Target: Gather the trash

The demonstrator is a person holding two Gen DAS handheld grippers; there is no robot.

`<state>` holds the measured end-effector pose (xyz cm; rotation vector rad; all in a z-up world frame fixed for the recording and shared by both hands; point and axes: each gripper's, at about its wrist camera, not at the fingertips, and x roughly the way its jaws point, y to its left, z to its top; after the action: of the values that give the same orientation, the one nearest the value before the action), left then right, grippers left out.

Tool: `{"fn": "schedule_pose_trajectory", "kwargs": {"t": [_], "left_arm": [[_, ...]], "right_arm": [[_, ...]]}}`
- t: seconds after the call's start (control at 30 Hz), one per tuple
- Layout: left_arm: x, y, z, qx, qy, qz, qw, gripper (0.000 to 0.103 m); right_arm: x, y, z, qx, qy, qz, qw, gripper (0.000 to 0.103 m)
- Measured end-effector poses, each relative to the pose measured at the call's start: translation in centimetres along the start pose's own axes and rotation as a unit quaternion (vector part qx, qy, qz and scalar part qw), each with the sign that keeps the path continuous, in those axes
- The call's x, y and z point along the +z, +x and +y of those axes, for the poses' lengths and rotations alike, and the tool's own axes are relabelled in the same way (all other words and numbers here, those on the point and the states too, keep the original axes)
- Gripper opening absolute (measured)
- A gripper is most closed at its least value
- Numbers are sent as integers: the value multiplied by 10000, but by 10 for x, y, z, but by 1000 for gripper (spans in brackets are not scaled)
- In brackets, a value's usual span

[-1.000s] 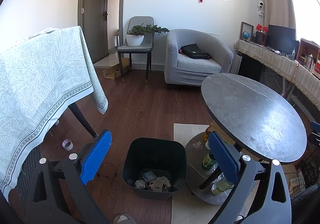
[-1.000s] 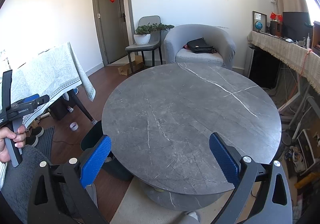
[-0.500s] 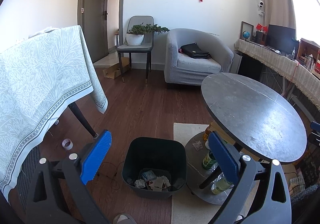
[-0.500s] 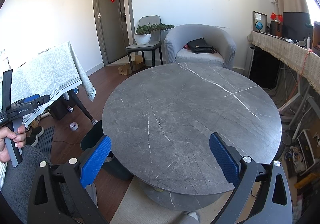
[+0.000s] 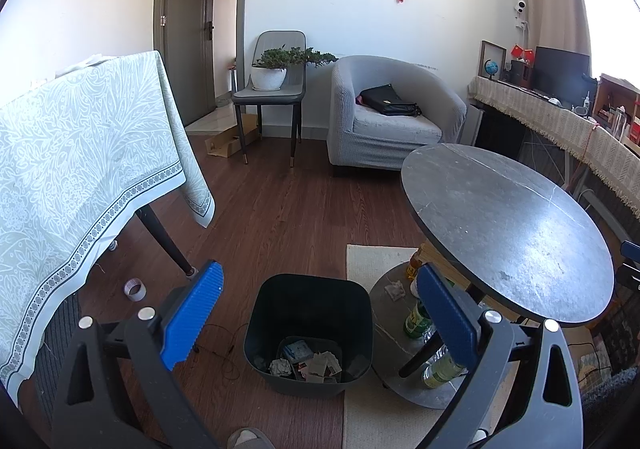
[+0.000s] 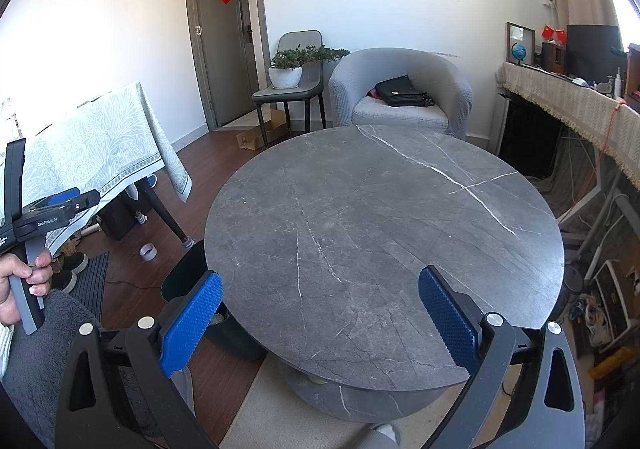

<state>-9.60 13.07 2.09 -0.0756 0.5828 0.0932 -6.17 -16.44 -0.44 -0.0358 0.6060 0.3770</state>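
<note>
A dark bin [image 5: 310, 329] stands on the wood floor beside the round grey marble table [image 5: 508, 225]. Crumpled paper and wrappers [image 5: 308, 361] lie at its bottom. My left gripper [image 5: 320, 313] is open and empty, held above and in front of the bin. My right gripper [image 6: 320, 313] is open and empty over the near edge of the table top [image 6: 380, 225]. In the right wrist view the bin [image 6: 188, 273] is partly hidden under the table edge, and the left gripper [image 6: 52, 209] shows at far left in a hand.
Bottles [image 5: 418, 319] and a paper scrap [image 5: 394, 289] sit on the table's lower shelf. A tape roll [image 5: 135, 289] lies on the floor near the cloth-covered table [image 5: 80, 161]. Armchair [image 5: 392, 117], chair with plant [image 5: 272, 89] and a long sideboard [image 5: 560, 121] stand behind.
</note>
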Motion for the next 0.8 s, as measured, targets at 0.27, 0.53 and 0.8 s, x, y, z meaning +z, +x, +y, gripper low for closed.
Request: {"fn": "schedule_pose_trajectory", "kwargs": {"t": [0.27, 0.53, 0.8], "left_arm": [[0, 0, 0, 1, 8, 0, 10000, 99], [0, 0, -1, 2, 4, 12, 10000, 99], [0, 0, -1, 9, 1, 19, 10000, 99]], "right_arm": [[0, 0, 0, 2, -14, 4, 10000, 99], [0, 1, 0, 1, -18, 7, 10000, 99], [0, 2, -2, 10, -35, 19, 10000, 99]]}}
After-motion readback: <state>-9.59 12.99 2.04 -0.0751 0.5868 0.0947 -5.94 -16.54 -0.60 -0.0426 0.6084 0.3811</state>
